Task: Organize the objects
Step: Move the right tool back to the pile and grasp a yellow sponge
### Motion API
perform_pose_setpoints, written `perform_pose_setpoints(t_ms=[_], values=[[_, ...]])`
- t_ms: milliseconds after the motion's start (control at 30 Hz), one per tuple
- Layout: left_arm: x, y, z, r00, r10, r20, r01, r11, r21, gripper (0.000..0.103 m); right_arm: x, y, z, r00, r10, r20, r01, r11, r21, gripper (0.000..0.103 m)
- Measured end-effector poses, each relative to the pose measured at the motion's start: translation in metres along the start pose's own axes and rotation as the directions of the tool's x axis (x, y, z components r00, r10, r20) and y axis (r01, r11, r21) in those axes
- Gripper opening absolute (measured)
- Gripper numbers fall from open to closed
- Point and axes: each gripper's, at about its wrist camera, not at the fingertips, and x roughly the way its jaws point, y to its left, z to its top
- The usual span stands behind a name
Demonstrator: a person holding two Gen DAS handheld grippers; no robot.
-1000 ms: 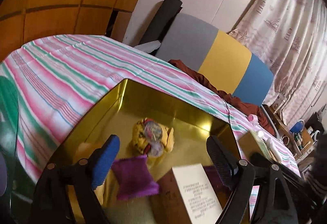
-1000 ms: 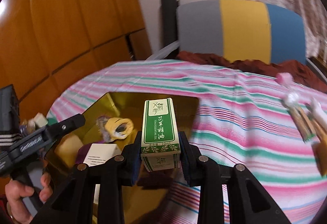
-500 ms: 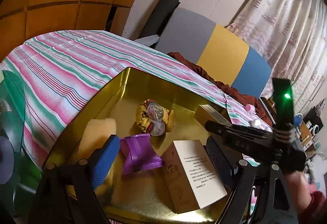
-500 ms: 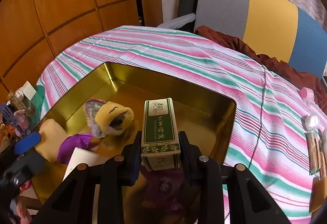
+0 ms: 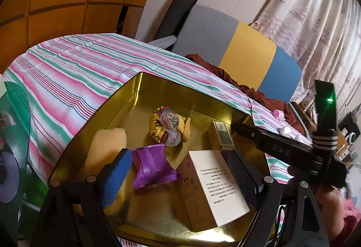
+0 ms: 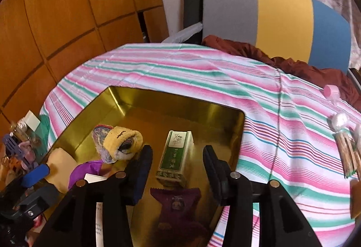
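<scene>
A gold tin tray (image 5: pixel 140 84) (image 6: pixel 117 98) sits on the striped tablecloth. In it are a green and white box (image 6: pixel 177 153) (image 5: pixel 222 136), a yellow stuffed toy (image 5: pixel 169 127) (image 6: pixel 121 141), a purple packet (image 5: pixel 151 165) (image 6: pixel 83 170), a white and brown box (image 5: pixel 214 188) and a beige sponge (image 5: pixel 106 147). My right gripper (image 6: pixel 177 165) is open, its jaws on either side of the green box, clear of it. My left gripper (image 5: pixel 180 177) is open and empty over the tray's near edge.
A dark purple packet (image 6: pixel 178 202) lies in the tray under the right gripper. A pink cap (image 6: pixel 331 91) and small bottles (image 6: pixel 345 145) lie on the cloth at the right. A grey, yellow and blue chair back (image 6: pixel 282 17) stands behind. Clutter (image 6: pixel 20 141) sits at the left.
My right gripper has opened and let the green box go; the box now stands in the tray. The right gripper has reached into the left wrist view.
</scene>
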Motion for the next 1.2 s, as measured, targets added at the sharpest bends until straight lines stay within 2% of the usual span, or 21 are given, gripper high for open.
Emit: perform_pose_setpoints(t_ms=[167,433,767,933,1033,1100,1167,1200], values=[[-0.001,-0.009,-0.003,1.000,-0.004,-0.006,0.004,1.000,0.019,0.090,-0.019,-0.008,-0.006,0.999,0.007,0.041,-0.009,0.999,0.053,0.047],[-0.008,-0.030,-0.007,0.999,-0.032,0.004,0.032,0.997,0.071,0.097,-0.051,-0.037,-0.028,0.991,-0.086,0.099,0.074,0.990,0.120,0.047],[-0.008,-0.078,-0.025,0.993,-0.105,-0.055,0.113,0.978,0.177,0.098,-0.068,-0.102,-0.072,0.981,-0.185,0.054,0.166,0.952,0.259,0.047],[-0.008,-0.107,-0.034,0.986,-0.140,-0.087,0.157,0.959,0.234,0.101,-0.084,-0.131,-0.097,0.964,-0.264,0.022,0.248,0.928,0.279,0.047],[-0.007,-0.124,-0.040,0.981,-0.156,-0.112,0.182,0.946,0.270,0.101,-0.098,-0.155,-0.114,0.942,-0.336,-0.005,0.321,0.895,0.308,0.047],[-0.007,-0.135,-0.045,0.977,-0.167,-0.130,0.199,0.935,0.295,0.101,-0.114,-0.177,-0.123,0.910,-0.414,-0.017,0.394,0.853,0.343,0.047],[-0.007,-0.145,-0.049,0.974,-0.176,-0.145,0.214,0.924,0.317,0.101,-0.133,-0.199,-0.128,0.867,-0.498,-0.004,0.461,0.798,0.388,0.047],[-0.007,-0.151,-0.051,0.971,-0.182,-0.153,0.223,0.918,0.327,0.101,-0.146,-0.215,-0.129,0.832,-0.554,0.005,0.501,0.756,0.422,0.048]])
